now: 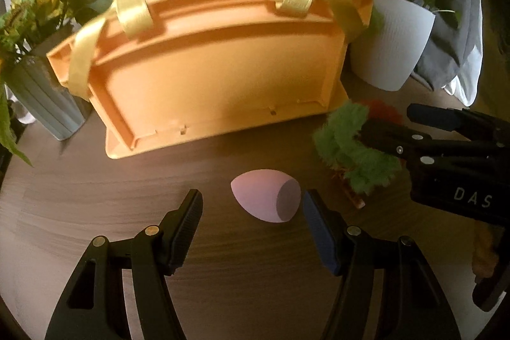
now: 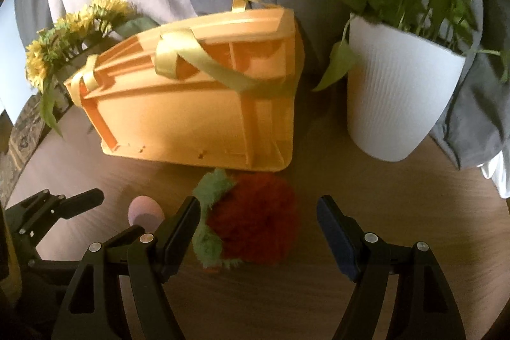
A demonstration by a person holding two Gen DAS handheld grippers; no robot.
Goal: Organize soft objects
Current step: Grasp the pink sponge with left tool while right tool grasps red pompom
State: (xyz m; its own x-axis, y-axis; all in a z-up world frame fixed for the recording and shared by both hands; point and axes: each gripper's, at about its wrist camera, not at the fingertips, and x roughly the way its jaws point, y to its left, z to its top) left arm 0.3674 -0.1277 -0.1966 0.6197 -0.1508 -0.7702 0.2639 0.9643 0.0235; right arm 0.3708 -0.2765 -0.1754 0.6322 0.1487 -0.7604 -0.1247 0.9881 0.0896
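Observation:
A pink egg-shaped makeup sponge lies on the wooden table between the tips of my open left gripper, untouched. It also shows in the right wrist view. A fluffy red and green plush toy lies between the open jaws of my right gripper; the left fingertip is close to its green fringe. In the left wrist view the plush sits at the right gripper. An orange basket with yellow ribbon handles stands behind both; it also shows in the right wrist view.
A white ribbed pot with a green plant stands right of the basket. A grey vase of yellow sunflowers stands to its left. Grey and white fabric hangs behind the table. My left gripper shows at the left.

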